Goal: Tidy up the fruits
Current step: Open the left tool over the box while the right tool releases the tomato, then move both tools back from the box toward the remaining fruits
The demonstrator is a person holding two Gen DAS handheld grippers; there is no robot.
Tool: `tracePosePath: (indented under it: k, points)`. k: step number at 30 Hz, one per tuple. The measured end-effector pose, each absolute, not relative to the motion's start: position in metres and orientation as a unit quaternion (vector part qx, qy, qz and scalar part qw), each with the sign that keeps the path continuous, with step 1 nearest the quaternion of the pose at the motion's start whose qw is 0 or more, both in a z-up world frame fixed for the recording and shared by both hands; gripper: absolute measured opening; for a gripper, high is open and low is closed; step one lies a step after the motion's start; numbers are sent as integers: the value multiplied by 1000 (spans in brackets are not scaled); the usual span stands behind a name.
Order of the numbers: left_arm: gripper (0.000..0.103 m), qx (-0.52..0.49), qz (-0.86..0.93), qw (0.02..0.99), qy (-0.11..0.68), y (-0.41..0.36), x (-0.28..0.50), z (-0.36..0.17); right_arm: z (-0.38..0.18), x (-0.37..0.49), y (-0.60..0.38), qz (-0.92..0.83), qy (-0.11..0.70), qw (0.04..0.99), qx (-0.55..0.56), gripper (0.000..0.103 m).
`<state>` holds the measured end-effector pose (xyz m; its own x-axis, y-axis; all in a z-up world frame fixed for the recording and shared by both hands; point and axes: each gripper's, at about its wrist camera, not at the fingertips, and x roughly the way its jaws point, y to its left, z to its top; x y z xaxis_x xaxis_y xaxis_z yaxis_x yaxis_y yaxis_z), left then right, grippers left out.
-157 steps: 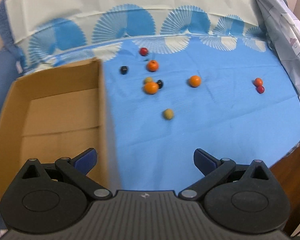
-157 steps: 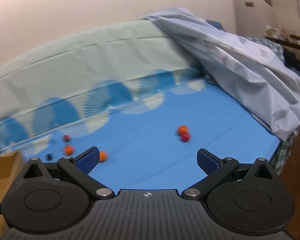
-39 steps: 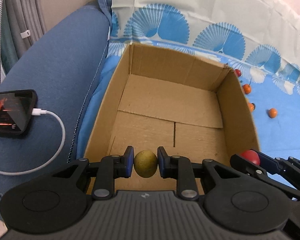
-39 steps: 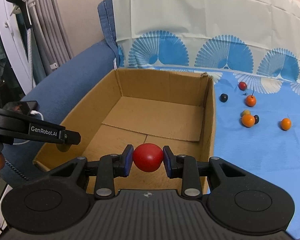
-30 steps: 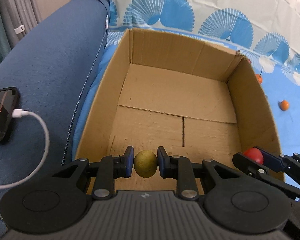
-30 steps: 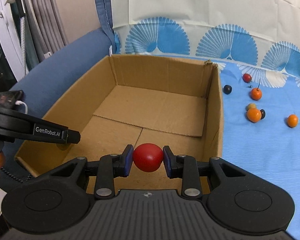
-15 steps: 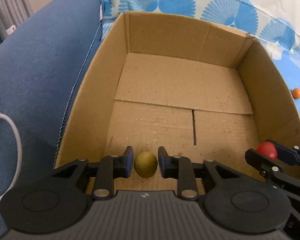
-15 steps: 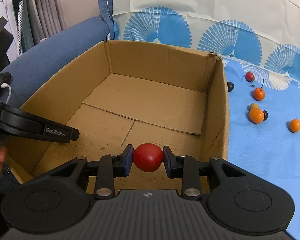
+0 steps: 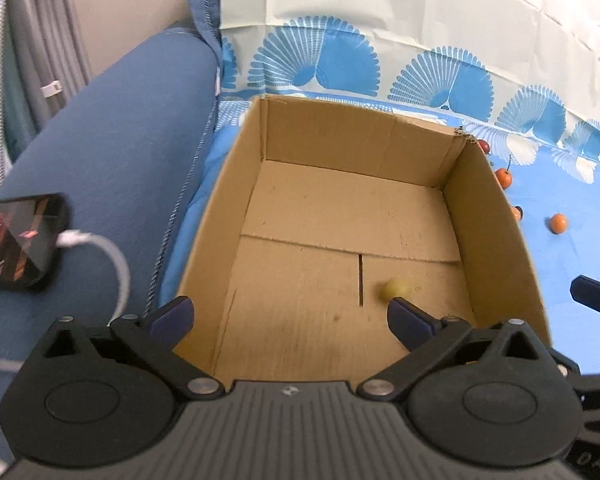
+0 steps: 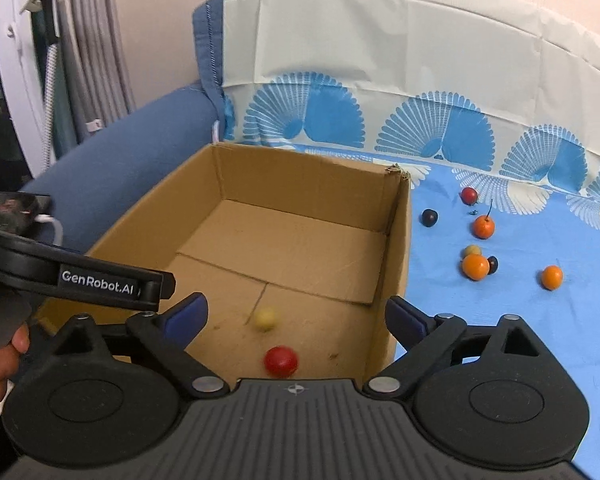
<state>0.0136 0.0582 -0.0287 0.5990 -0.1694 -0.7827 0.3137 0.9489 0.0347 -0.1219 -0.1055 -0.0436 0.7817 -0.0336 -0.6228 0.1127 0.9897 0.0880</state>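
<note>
Both grippers, left gripper (image 9: 288, 312) and right gripper (image 10: 296, 316), are spread wide and empty above the box (image 10: 400, 248); the yellow fruit (image 10: 265, 318) and red fruit (image 10: 281, 361) at lower centre look loose and may roll or bounce.

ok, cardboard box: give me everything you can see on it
The cardboard box is plain brown corrugated card, open-topped, with four upright walls and a floor of folded flaps showing seams. One far corner is slightly torn. It sits on the blue patterned cloth beside the sofa arm. Inside are a yellow-green fruit and a red fruit, both near the front. Neither the open left gripper nor the open right gripper visibly touches it.
</note>
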Motion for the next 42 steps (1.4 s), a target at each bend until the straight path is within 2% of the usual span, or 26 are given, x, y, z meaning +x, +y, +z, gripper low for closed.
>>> tracePosePath:
  k: [4, 22, 42]
  points:
    - [103, 84, -127, 890, 430, 72, -22, -15, -29, -153, -88, -28, 334, 939, 74, 102]
    - [103, 67, -119, 918, 373, 106, -131, 52, 20, -256, -59, -25, 270, 958, 90, 102]
    - [103, 79, -122, 922, 358, 102, -144, 61, 31, -274, -60, -43, 248, 963, 93, 102]
